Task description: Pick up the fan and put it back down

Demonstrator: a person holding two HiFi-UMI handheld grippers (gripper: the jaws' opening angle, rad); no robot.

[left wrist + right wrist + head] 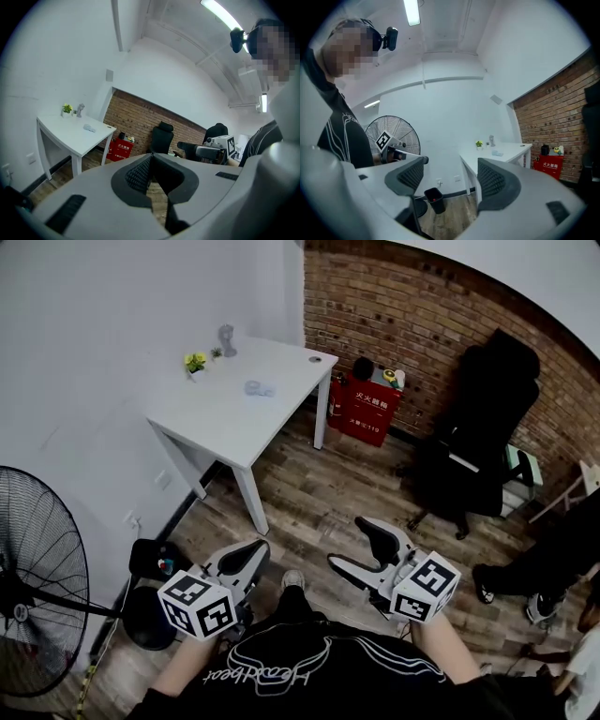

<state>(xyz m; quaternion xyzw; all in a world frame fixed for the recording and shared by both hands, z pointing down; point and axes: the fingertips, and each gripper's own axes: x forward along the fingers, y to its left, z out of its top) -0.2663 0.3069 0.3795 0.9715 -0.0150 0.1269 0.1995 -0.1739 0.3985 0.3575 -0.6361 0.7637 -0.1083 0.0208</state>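
The fan (37,587) stands on the wooden floor (319,493) at my far left, upright on its pole, so its long axis runs straight up from the round black base (148,620). In the head view the big wire grille fills the left edge. In the right gripper view the grille shows almost full-on, so it faces out into the room, towards me.

My left hand-held gripper (255,549) is held in front of my body, with the fan off to its left. The two are apart, with nothing touching. The left gripper view shows its jaws pressed together at the tips with nothing between them, and it points towards the brick wall (441,315) and the black office chair (478,427), not at the fan.

My right hand-held gripper (361,545) sits farther right, well apart from the fan. Its jaws are spread wide and empty. Through the gap I see floor, white wall and a small black bin (434,199). In that view the fan sits beyond its left jaw, with the left gripper's marker cube in front of the grille.

The white bench (253,418) stands against the wall ahead, carrying a few small items.
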